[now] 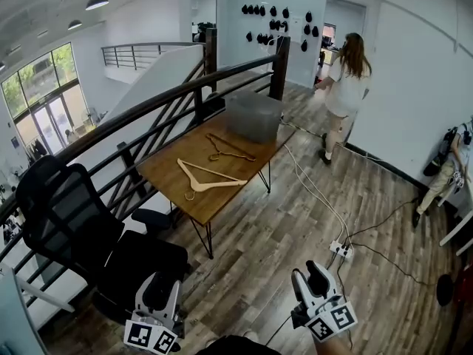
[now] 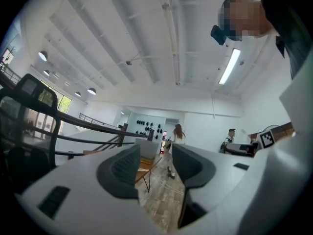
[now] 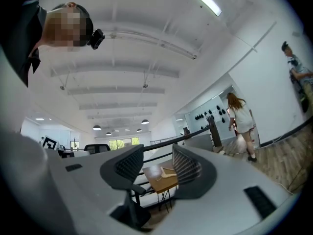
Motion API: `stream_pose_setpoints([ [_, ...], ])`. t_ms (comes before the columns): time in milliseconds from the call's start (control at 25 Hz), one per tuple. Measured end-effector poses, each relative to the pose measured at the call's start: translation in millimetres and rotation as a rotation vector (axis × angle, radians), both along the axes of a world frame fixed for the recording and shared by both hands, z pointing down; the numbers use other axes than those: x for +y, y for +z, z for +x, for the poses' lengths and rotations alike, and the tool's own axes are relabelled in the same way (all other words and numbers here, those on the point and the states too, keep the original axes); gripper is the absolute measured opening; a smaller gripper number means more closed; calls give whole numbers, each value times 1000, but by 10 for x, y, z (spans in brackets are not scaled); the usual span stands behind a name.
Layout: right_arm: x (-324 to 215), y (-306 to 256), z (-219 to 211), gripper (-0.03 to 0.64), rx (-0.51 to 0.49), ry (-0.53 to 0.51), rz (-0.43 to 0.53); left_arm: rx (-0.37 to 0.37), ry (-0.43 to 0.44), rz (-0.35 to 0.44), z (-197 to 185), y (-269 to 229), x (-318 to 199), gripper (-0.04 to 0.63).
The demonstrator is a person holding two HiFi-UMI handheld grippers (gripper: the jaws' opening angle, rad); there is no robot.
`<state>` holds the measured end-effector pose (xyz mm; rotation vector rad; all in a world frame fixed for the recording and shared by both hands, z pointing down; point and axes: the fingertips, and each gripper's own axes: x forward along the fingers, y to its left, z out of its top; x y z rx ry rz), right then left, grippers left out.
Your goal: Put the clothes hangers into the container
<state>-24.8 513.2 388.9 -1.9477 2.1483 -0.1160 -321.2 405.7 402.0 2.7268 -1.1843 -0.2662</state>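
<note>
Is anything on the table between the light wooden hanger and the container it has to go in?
Only the darker hangers: they lie flat on the table between the light hanger and the container. Nothing upright stands there, so lifting over them looks feasible.

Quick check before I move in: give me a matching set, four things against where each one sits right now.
Things:
1. pale hanger
2. container
3. office chair
4. power strip

Places:
A. on the floor, right of the table
B. far end of the table
C. near half of the table
D. on the floor, left of the table

Pairs: 1-C, 2-B, 3-D, 4-A
</note>
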Motion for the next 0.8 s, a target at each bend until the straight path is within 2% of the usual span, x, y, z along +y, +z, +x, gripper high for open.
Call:
stream_pose_setpoints([
  [120, 41, -9, -2, 245, 2, -4, 17, -7, 10, -5, 69, 23, 35, 249],
  [240, 86, -9, 42, 292, 1, -9, 14, -5, 11, -18, 147, 38, 43, 276],
  [480, 138, 52, 284, 295, -4, -2, -8, -27, 32, -18, 432, 16, 42, 288],
  [800, 237, 139, 727, 284, -19, -13, -22, -56, -4, -7, 736, 28, 44, 288],
])
